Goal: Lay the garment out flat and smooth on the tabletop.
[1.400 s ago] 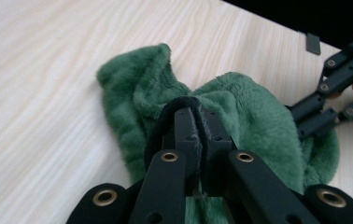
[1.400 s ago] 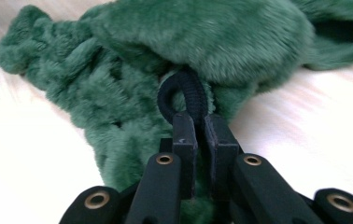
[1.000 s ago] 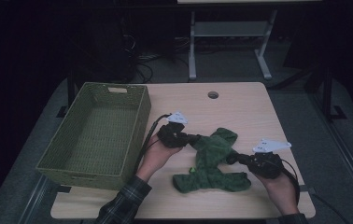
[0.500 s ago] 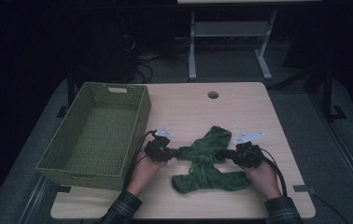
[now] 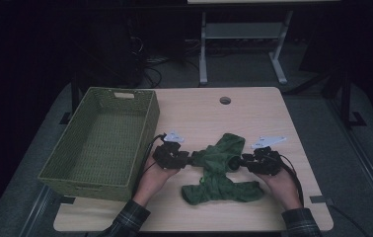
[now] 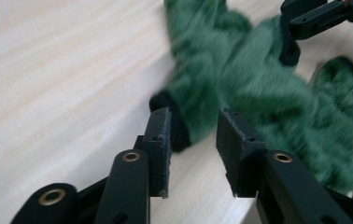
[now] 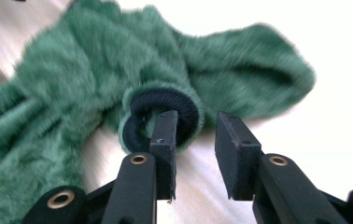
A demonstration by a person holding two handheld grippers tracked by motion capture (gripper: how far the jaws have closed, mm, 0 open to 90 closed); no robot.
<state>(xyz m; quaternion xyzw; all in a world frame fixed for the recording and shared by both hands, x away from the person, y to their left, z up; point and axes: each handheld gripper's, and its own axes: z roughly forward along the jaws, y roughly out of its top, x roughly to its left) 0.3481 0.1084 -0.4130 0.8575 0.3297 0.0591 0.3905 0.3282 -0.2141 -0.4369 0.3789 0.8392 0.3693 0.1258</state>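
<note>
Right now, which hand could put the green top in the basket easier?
Left. The left gripper sits beside the basket; the right gripper is across the green top. Both have just been opening at its cuffs.

– How did the two hands sit?
– Both forearms came in from the near edge, sleeves plaid, the left gripper (image 5: 190, 159) and right gripper (image 5: 239, 162) pointing inward at each other, low and level.
– And the jaws?
– Both pairs had just been opening and stood parted, pads pressing on nothing.
</note>
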